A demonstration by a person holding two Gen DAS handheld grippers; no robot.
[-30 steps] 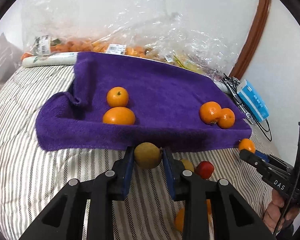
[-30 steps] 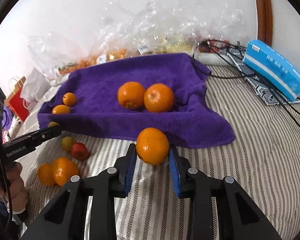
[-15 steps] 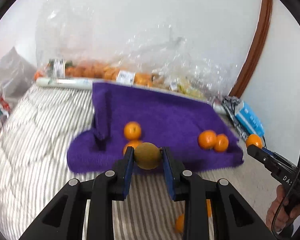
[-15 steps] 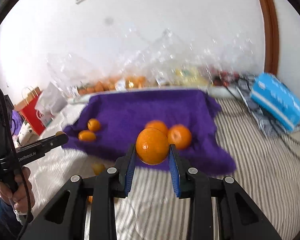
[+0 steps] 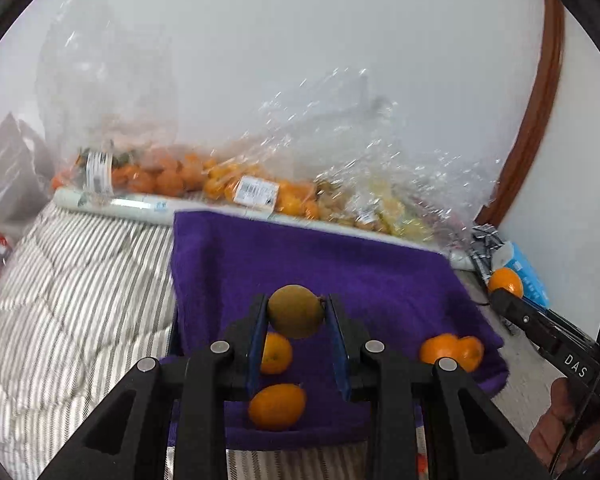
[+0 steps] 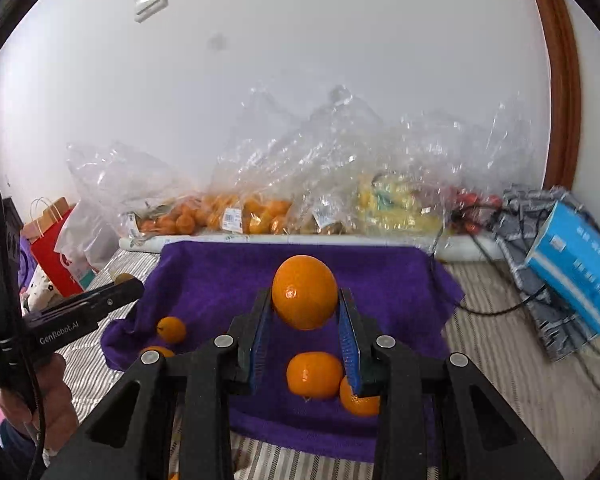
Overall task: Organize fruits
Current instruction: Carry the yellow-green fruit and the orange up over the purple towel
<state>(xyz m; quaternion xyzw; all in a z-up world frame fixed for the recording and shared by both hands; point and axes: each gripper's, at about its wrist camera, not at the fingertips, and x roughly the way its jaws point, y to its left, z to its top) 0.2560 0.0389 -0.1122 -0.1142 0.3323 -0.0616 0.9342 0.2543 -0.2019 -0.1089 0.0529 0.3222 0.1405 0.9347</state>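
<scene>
My left gripper (image 5: 296, 314) is shut on a brownish-green round fruit (image 5: 296, 311), held in the air above the purple towel (image 5: 340, 272). Below it two oranges (image 5: 276, 406) lie on the towel's left part; a pair of oranges (image 5: 452, 350) lies at its right. My right gripper (image 6: 305, 304) is shut on a large orange (image 6: 305, 292), also above the purple towel (image 6: 220, 276). Under it sit two oranges (image 6: 314, 374), and two small ones (image 6: 172, 329) lie at the left. Each gripper shows at the edge of the other's view.
Clear plastic bags of oranges (image 5: 172, 176) and yellow fruit (image 6: 392, 204) line the wall behind the towel. A blue box (image 6: 580, 264) and black cables (image 6: 500, 312) lie at the right on the striped bedding (image 5: 80, 280). A red paper bag (image 6: 56, 248) stands at the left.
Both grippers rose and moved forward over the towel, each still holding its fruit. The loose fruits on the bedding in front of the towel have dropped out of view.
</scene>
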